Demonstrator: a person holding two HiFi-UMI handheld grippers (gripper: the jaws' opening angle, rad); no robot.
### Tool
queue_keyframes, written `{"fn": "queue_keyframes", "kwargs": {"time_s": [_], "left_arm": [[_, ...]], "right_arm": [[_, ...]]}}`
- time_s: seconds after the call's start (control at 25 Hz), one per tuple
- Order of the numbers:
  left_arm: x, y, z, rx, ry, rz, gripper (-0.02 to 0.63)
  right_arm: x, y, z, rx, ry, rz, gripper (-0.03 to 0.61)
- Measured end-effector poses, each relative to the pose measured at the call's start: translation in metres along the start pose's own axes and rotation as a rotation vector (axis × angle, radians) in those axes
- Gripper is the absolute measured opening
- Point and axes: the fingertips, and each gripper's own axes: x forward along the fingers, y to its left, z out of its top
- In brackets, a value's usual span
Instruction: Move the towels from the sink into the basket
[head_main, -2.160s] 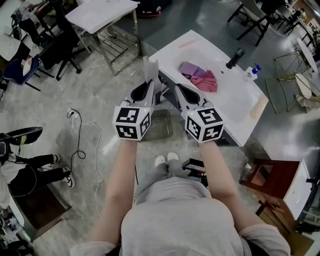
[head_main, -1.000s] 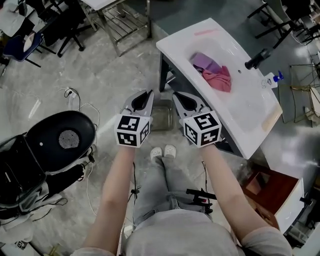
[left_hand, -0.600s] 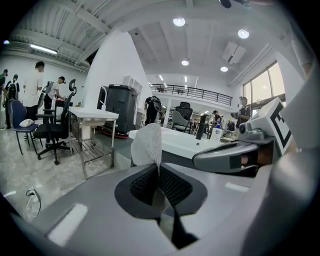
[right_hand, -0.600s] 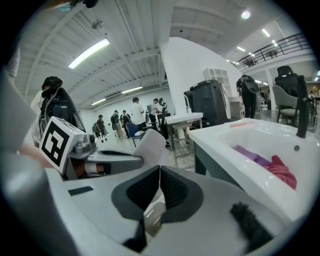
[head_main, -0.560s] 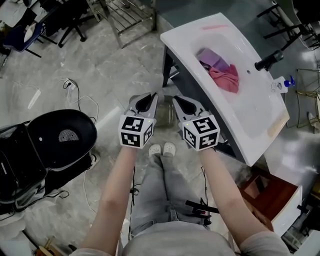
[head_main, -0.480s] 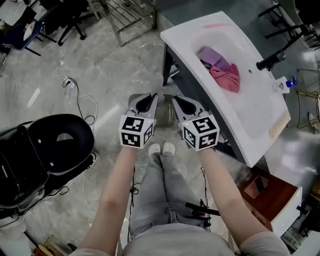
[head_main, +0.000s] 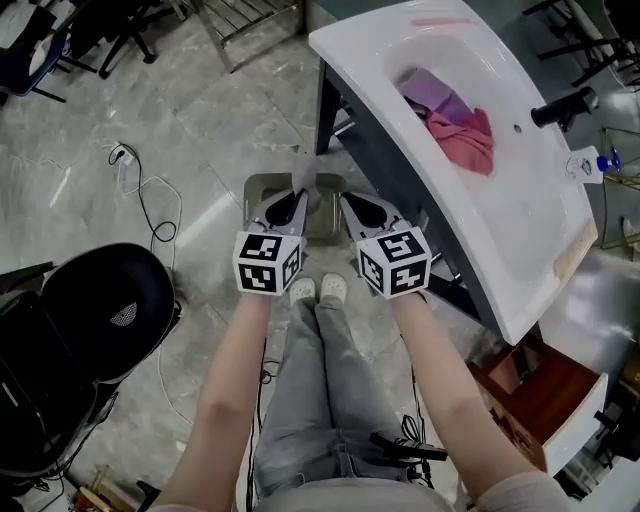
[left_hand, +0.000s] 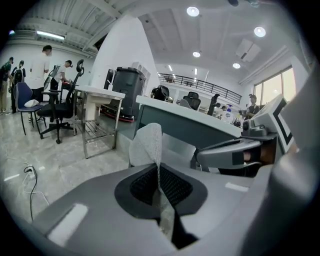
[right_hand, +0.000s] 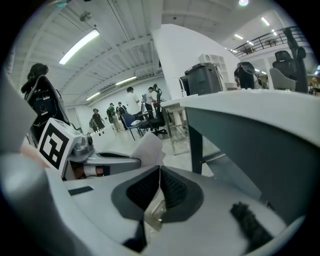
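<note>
In the head view my left gripper (head_main: 298, 196) is shut on a whitish-grey towel (head_main: 306, 174) that sticks out past its tips. In the left gripper view the towel (left_hand: 147, 144) rises from the closed jaws (left_hand: 159, 172). My right gripper (head_main: 348, 201) is close beside the left, shut with nothing in it (right_hand: 160, 175). Both hang over a low metal basket (head_main: 254, 186) on the floor. The white sink (head_main: 380, 60) at the upper right holds a purple towel (head_main: 437, 88) and a pink towel (head_main: 470, 135).
The sink's dark frame (head_main: 400, 190) stands just right of the basket. A black faucet (head_main: 563, 105) and a soap bottle (head_main: 590, 160) sit on the sink's far side. A black office chair (head_main: 95, 320) is at the lower left, and a cable (head_main: 150, 215) lies on the floor.
The view has shifted, so the basket now lies right under both gripper tips and the sink sits higher. The towel shows beyond the left tips. Both grippers stay shut, side by side.
</note>
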Motion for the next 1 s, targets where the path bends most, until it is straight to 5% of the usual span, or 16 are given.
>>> {"fn": "queue_keyframes", "kwargs": {"time_s": [1.0], "left_arm": [[0.080,0.064,-0.190,-0.179,0.277,0.059,0.020]], "right_arm": [[0.093,-0.024,-0.149,0.091,0.146,0.010,0.018]]}}
